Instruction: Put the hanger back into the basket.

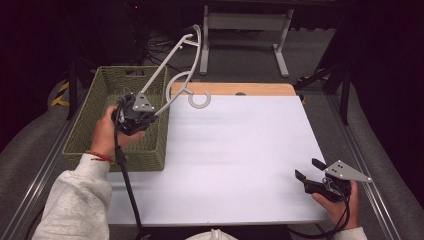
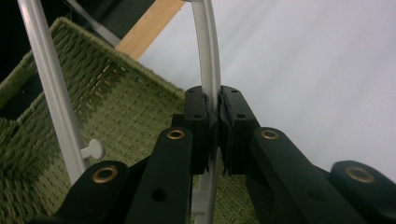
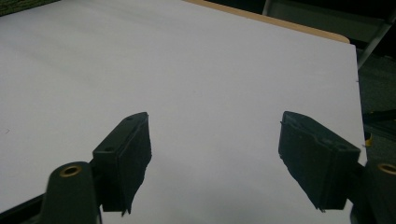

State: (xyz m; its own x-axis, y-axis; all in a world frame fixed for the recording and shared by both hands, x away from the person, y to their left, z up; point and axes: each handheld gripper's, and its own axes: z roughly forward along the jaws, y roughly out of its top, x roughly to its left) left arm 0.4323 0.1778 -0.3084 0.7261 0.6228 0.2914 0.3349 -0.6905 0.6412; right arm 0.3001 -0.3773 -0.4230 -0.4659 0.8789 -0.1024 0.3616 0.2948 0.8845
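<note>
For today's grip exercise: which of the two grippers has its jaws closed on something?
The left gripper, above the green woven basket, clamps the grey clothes hanger. The right gripper rests open over the white table.

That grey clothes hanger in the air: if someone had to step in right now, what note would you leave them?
Left gripper: shut on the grey clothes hanger, pinching one of its thin bars and holding it in the air over the near right corner of the green woven basket.
Right gripper: open, holding nothing, low over the near right part of the white tabletop.
Done: the hanger is gripped and lifted off the table.
Left: probably lowering it into the basket and letting go, though where it should end up can't be told from here. Its hook hangs over the table's far edge.
</note>
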